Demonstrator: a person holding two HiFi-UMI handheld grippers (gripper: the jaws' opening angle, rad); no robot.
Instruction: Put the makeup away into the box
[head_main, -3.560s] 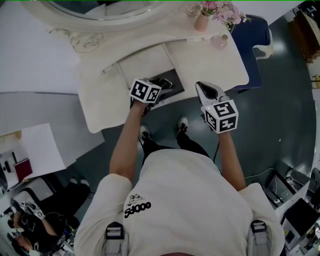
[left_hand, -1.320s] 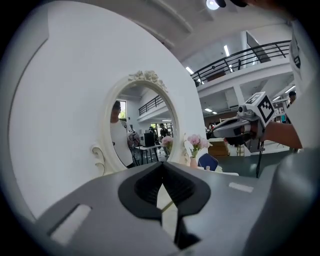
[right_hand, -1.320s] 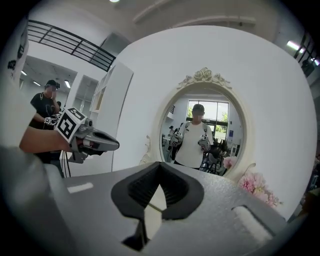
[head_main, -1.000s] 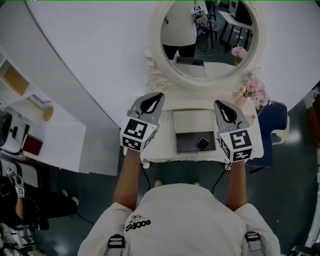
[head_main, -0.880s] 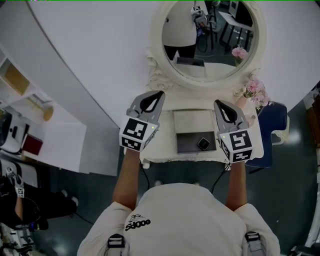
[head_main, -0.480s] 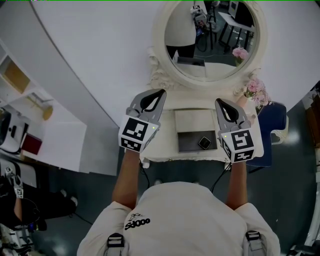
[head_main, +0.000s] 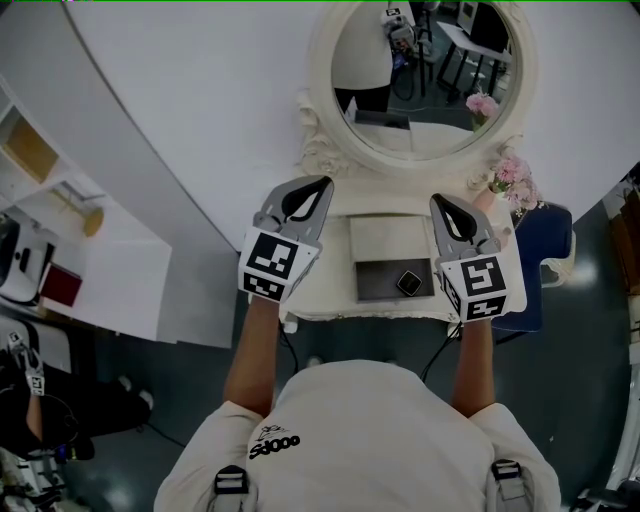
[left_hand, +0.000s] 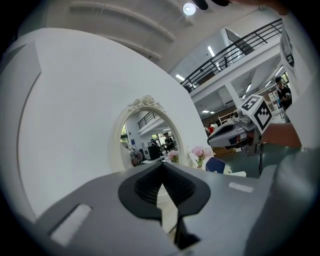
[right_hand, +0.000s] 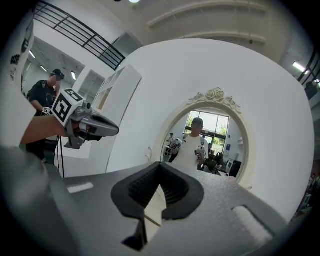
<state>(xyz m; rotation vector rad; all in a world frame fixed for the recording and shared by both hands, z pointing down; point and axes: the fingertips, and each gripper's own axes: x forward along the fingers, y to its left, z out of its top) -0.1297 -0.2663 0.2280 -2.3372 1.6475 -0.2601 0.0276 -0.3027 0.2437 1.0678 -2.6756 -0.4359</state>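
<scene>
**At the vanity:** A person stood before the round mirror (head_main: 420, 80) with a tool in each hand, both held level above the pale counter (head_main: 325, 298). The box (head_main: 375, 285) lay open at the middle of the counter's front edge. A pale panel (head_main: 385, 240) lay behind its dark tray and was apparently the lid.

The left tool (head_main: 320, 184) hung over the counter's left end and the right tool (head_main: 437, 201) over its right end. Each had its jaws pressed together on nothing. The 1 piece of makeup in sight, a small dark compact (head_main: 407, 283), lay inside the tray near its front right corner.

With the compact seemingly stowed, the step in hand looked like a check or a closing of the lid. To do that well, either tool would have to come down from its level pose. It would then part its jaws only beside the panel's edge and keep clear of the flowers (head_main: 512, 172) at the counter's back right corner.

The head view alone showed the box, the compact and the whole counter. Neither tool's camera looked down on them.

The 2 tool views alone showed the ribbed pads meeting, which the head view hid beneath each tool's marker cube. The right tool view caught the person's reflection in the mirror and the left tool off to the side. The left tool view caught the flowers and the right tool.
</scene>
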